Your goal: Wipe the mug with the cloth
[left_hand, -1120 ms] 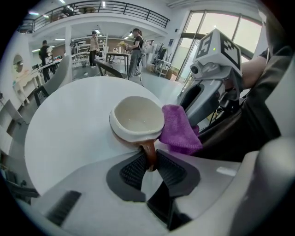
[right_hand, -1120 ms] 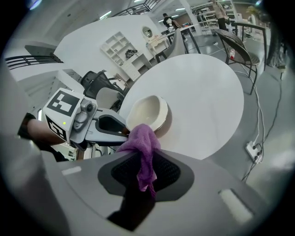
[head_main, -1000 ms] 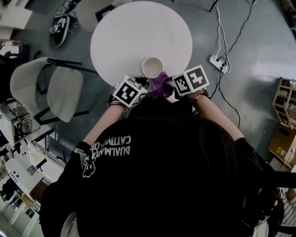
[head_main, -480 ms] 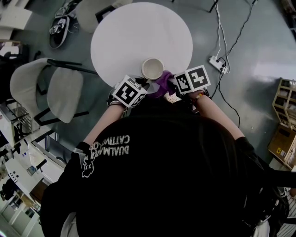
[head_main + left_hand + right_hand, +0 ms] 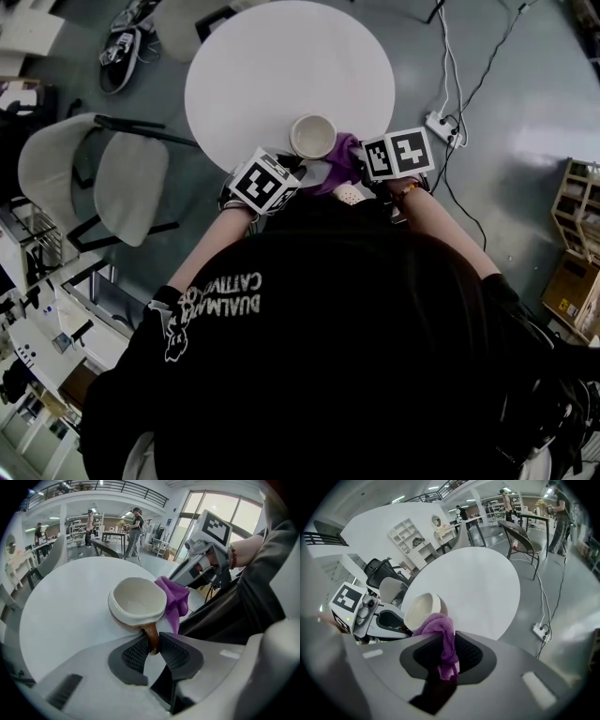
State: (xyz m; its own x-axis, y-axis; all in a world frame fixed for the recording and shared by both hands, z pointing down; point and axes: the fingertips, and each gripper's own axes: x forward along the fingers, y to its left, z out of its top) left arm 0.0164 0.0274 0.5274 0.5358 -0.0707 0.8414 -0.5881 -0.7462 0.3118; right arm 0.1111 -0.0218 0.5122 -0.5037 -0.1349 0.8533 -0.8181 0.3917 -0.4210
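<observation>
A mug (image 5: 312, 136) (image 5: 137, 603) (image 5: 421, 611), cream inside and brown outside, is held over the near edge of the round white table (image 5: 281, 66). My left gripper (image 5: 151, 649) (image 5: 291, 172) is shut on its brown handle (image 5: 151, 637). My right gripper (image 5: 449, 654) (image 5: 361, 169) is shut on a purple cloth (image 5: 440, 634) (image 5: 339, 161) (image 5: 174, 601). The cloth presses against the mug's right outer side. In the head view both gripper cubes sit side by side just below the mug.
A grey chair (image 5: 103, 178) stands left of the table. Shoes (image 5: 117, 52) lie on the floor at the far left. A power strip (image 5: 441, 127) with cables lies right of the table. Shelving (image 5: 577, 202) is at the right edge.
The right gripper and the purple cloth have shifted right and slightly up around the mug's side. The mug and left gripper have barely moved.
</observation>
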